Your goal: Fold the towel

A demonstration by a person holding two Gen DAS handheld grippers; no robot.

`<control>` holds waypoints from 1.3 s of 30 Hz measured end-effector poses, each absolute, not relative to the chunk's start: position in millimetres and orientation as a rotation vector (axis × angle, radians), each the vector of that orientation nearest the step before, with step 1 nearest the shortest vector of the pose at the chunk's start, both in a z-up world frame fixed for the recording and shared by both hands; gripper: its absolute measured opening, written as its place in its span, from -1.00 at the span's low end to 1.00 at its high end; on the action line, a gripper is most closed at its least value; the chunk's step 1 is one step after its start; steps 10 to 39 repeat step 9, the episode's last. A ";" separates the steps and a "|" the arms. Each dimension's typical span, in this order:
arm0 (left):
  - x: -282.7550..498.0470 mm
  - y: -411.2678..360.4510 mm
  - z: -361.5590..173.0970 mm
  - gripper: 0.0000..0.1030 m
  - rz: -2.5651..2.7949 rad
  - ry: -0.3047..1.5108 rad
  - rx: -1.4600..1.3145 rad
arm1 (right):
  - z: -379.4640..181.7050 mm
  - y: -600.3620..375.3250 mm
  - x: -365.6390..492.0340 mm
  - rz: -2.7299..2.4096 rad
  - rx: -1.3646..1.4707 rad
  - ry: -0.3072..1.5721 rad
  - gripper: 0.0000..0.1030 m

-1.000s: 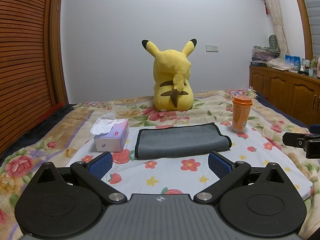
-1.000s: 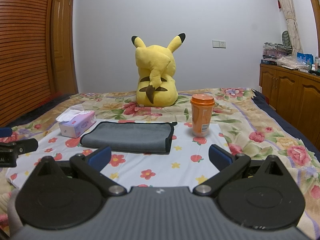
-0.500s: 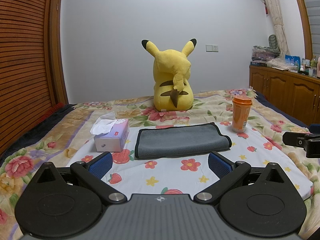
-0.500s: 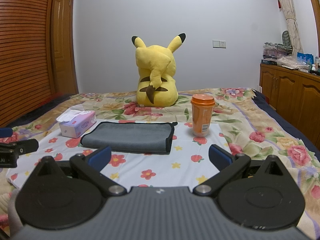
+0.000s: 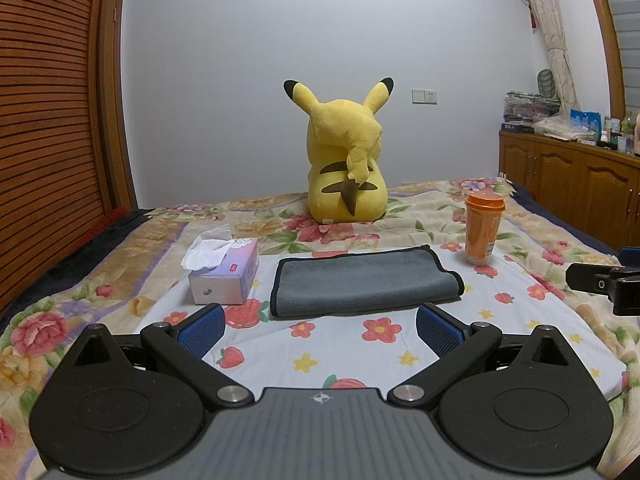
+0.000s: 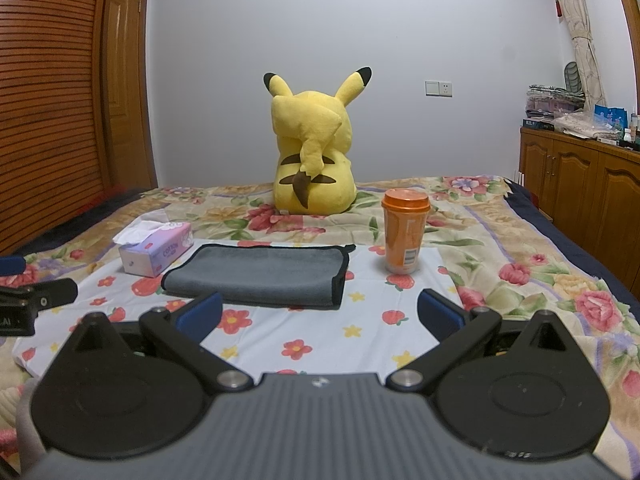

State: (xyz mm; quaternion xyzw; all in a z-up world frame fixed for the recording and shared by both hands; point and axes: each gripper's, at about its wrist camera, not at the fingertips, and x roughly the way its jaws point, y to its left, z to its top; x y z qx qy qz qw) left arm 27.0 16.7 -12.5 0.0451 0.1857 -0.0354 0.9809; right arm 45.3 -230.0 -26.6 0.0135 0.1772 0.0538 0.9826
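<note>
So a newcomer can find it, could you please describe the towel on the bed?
On the flowered bed, in front of the yellow plush toy, lies a white flowered cloth. The towel rests flat on it between the tissue box and orange cup: the only grey, dark-edged thing.

- Left wrist view: low over the bed (image 5: 120, 264), looking level along the open left gripper (image 5: 318, 326) toward the far wall; grey towel (image 5: 364, 284) near, dead ahead.
- Right wrist view: same low height, same heading, set further right; right gripper (image 6: 320, 312) frames the bottom, towel (image 6: 260, 276) left of centre.
- Shared: towel, tissue box (image 5: 224, 276) (image 6: 156, 252), orange cup (image 5: 482, 228) (image 6: 404, 232), yellow plush toy (image 5: 344, 160) (image 6: 312, 148), cabinets (image 5: 572, 184) (image 6: 580, 176).
- Each view catches the other gripper at its edge: right gripper (image 5: 604, 284) in the left view, left gripper (image 6: 36, 300) in the right view.
</note>
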 end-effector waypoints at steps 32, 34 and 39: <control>27.8 18.0 -12.6 1.00 -0.068 0.372 0.094 | -26.6 -230.1 45.3 0.108 0.027 0.356 1.00; 27.8 18.0 -12.6 1.00 -0.068 0.372 0.094 | -26.6 -230.1 45.3 0.108 0.027 0.356 1.00; 27.8 18.0 -12.6 1.00 -0.068 0.372 0.094 | -26.6 -230.1 45.3 0.108 0.027 0.356 1.00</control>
